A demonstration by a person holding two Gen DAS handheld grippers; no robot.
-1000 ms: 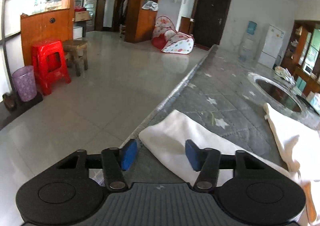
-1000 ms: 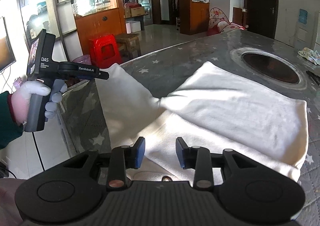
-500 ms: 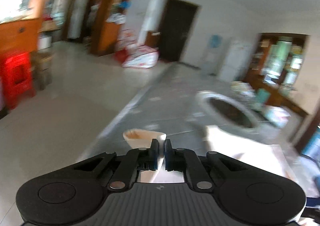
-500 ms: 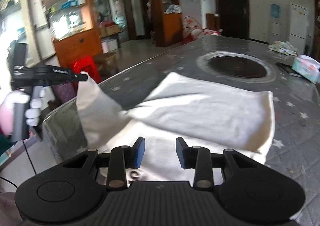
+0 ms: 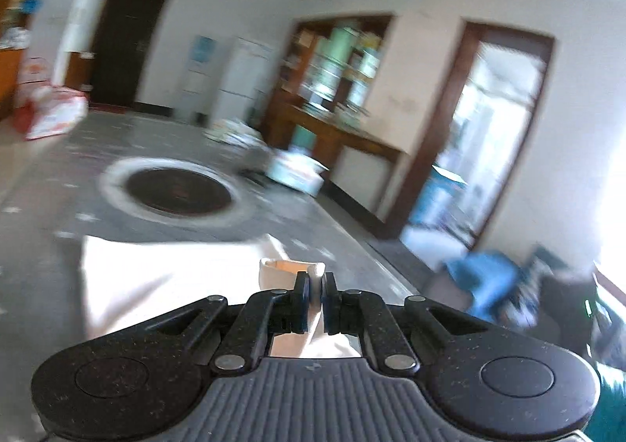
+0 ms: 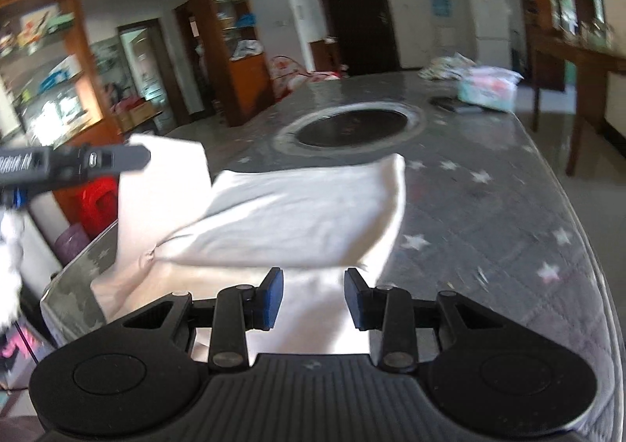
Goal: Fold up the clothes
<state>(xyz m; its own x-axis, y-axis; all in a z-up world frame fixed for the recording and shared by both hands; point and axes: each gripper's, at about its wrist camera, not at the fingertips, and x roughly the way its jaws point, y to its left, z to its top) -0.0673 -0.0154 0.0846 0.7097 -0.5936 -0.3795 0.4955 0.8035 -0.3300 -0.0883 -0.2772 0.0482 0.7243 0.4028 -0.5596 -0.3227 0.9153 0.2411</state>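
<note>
Left gripper pinches white garment corner, lifted off tabletop; right gripper spread over near edge.

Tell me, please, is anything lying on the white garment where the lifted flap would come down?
Nothing visible: the left gripper holds the white garment by its flap, and the cloth below looks bare.
</note>
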